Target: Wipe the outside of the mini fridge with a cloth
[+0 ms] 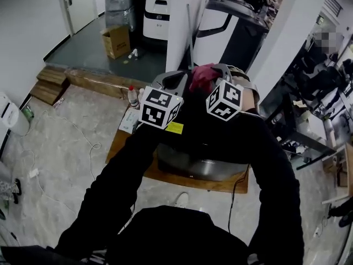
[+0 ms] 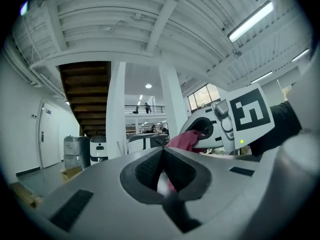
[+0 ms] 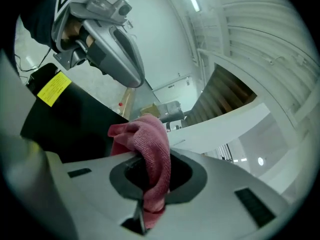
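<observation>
Red cloth point(image 3: 150, 149) pinched in the right gripper point(image 3: 148, 184), over the mini fridge point(image 3: 75, 129).
The cloth looks light, soft and limp, so it will likely bunch. A hold near its middle leaves a free pad for wiping. Its length runs along the clamped jaws, and the loose end flops towards the black fridge. The left gripper point(image 2: 162, 170) has its jaws together and holds nothing.

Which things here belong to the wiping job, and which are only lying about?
Job: cloth, held in the right gripper; fridge.
Lying about: bottle; cardboard box; floor cable.
</observation>
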